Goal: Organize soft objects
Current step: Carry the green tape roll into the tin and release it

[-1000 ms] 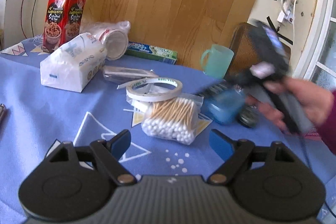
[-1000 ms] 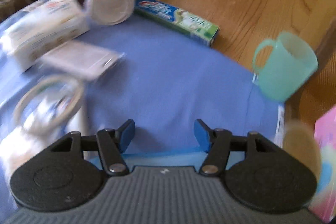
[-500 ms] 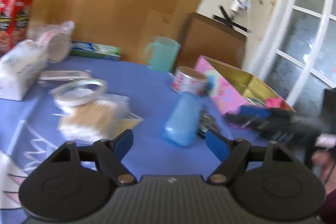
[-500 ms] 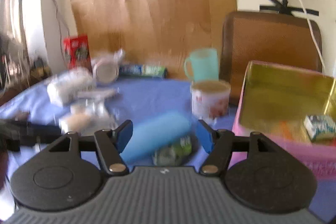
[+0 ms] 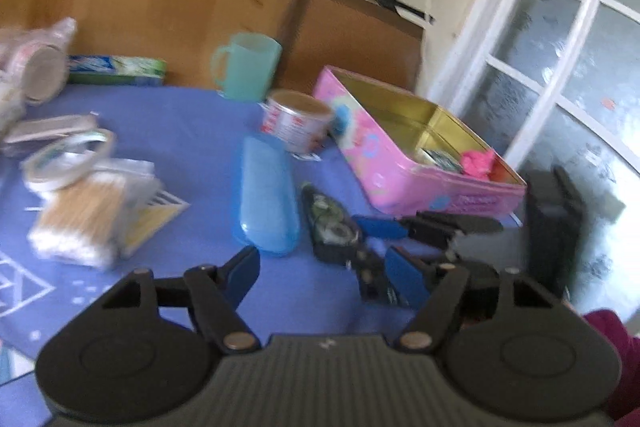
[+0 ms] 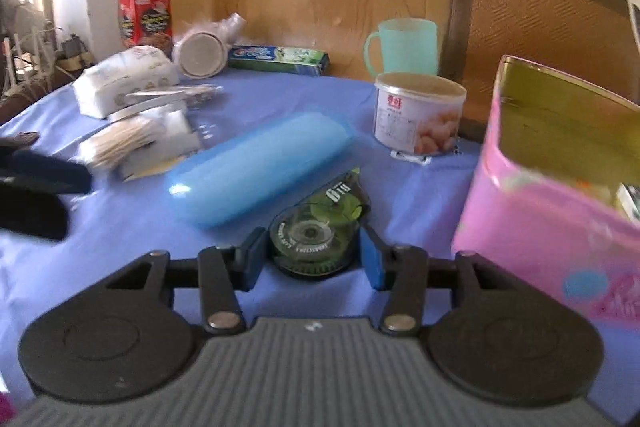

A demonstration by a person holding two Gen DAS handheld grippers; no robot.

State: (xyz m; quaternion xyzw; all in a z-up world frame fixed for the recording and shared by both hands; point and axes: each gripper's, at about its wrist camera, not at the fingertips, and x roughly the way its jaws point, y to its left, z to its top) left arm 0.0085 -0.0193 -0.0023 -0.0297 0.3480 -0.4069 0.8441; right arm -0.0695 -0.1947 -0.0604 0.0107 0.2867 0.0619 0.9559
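Note:
My right gripper (image 6: 312,261) is open with its blue pads on either side of a dark green correction-tape dispenser (image 6: 320,223) lying on the blue cloth; I cannot tell if they touch it. It also shows in the left wrist view (image 5: 380,239) beside that dispenser (image 5: 328,223). My left gripper (image 5: 326,273) is open and empty above the cloth. A pink tin box (image 5: 408,151) stands open to the right with a pink soft lump (image 5: 476,163) inside; the box also shows in the right wrist view (image 6: 560,195).
A blue plastic case (image 6: 260,167), a bag of cotton swabs (image 5: 84,215), a tape roll (image 5: 68,155), a white tissue pack (image 6: 124,83), a small can (image 6: 418,117), a green mug (image 6: 404,47), a toothpaste box (image 6: 280,59) and a red carton (image 6: 146,15) lie on the table.
Both views swung right toward the tin box. My right gripper dropped low and now straddles the green dispenser.

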